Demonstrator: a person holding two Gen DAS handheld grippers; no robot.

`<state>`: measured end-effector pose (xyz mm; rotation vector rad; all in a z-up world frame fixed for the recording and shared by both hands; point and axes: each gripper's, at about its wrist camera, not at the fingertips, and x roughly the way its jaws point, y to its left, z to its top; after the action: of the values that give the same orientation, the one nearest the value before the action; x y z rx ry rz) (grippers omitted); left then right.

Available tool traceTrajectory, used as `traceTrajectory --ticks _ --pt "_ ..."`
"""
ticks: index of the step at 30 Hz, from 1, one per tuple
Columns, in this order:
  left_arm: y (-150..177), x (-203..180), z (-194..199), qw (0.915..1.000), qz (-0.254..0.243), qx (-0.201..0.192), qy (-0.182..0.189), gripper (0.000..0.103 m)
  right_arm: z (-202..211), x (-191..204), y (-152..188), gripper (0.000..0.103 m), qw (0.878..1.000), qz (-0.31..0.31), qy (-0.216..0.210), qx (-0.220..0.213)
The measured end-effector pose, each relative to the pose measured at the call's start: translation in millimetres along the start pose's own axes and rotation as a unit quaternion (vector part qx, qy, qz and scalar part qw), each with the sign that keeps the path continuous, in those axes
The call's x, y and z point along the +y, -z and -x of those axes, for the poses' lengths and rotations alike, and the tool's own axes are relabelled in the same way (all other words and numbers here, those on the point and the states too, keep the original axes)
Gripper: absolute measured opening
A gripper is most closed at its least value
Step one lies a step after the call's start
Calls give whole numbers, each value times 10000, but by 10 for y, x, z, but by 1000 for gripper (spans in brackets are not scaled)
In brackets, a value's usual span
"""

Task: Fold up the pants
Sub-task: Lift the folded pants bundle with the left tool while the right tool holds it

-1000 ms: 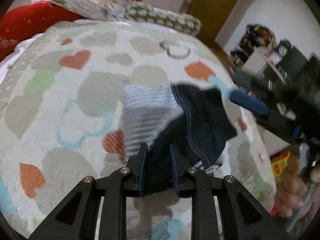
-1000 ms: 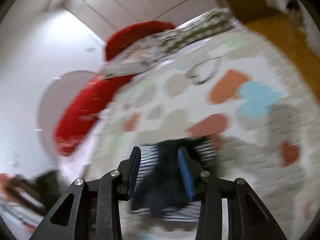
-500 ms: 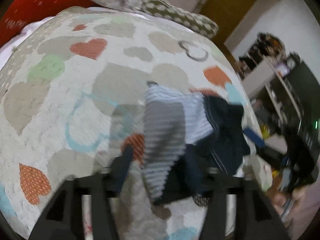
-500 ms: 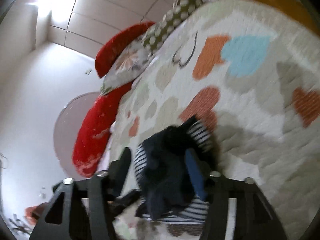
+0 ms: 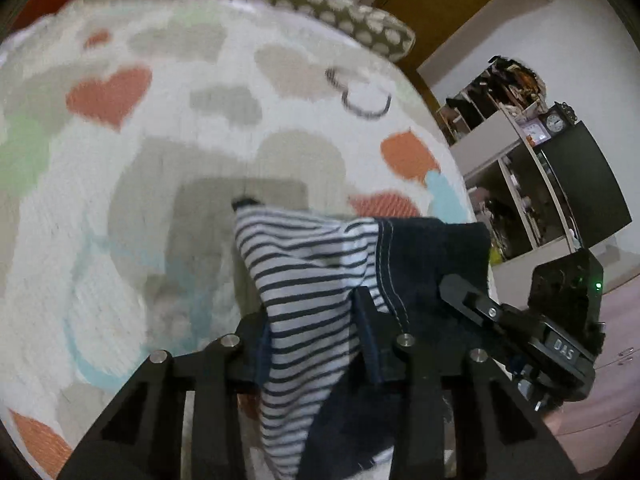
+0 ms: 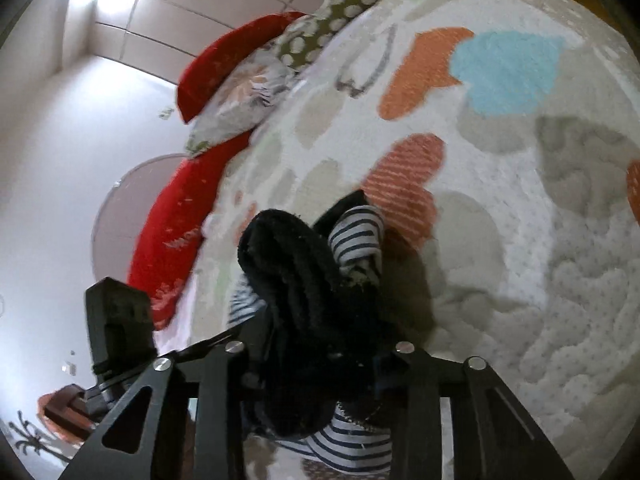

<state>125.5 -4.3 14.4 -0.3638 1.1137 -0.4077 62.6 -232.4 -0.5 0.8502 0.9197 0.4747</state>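
Both my tongs have just been closing on the pants (image 5: pixel 316 280). Left tongs (image 5: pixel 316 344) pinch striped lining; right tongs (image 6: pixel 316 352) pinch dark cloth, above the bedspread (image 5: pixel 180 128).

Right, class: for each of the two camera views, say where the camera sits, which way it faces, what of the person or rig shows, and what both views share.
Left wrist: sits on the left gripper, looking down over the pants and heart-patterned bedspread toward shelves; the right gripper shows.
Right wrist: sits on the right gripper, facing the red headboard and pillows; the left rig's body shows lower left.
Shared: pants, bedspread, spotted pillow.
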Motion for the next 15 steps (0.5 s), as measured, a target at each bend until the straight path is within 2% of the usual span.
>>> traceTrajectory --ticks 7,9,10,11,13,14,15 --pt "-483 -25 85 9985 -61 -381 -398 35 -73 255 -311 36 9996 130 -99 -224" --pt "-579 41 33 9967 24 -418 -690 36 -138 271 -395 36 9996 107 -86 -251" --pt "-601 92 2 9953 110 -407 -876 37 -196 261 -446 39 9996 99 -44 -263" --pt "-602 148 -25 9944 189 -350 -976 37 -248 249 -481 43 9996 107 70 -253" --pt "-533 225 24 9946 288 -333 -944 37 -360 173 -522 52 9972 105 712 -211" --pt "-484 226 77 9942 281 -410 -957 38 -346 130 -517 52 9959 47 873 -228" --pt "-428 224 132 9934 242 -501 -999 40 -298 89 -504 52 9959 -27 849 -302"
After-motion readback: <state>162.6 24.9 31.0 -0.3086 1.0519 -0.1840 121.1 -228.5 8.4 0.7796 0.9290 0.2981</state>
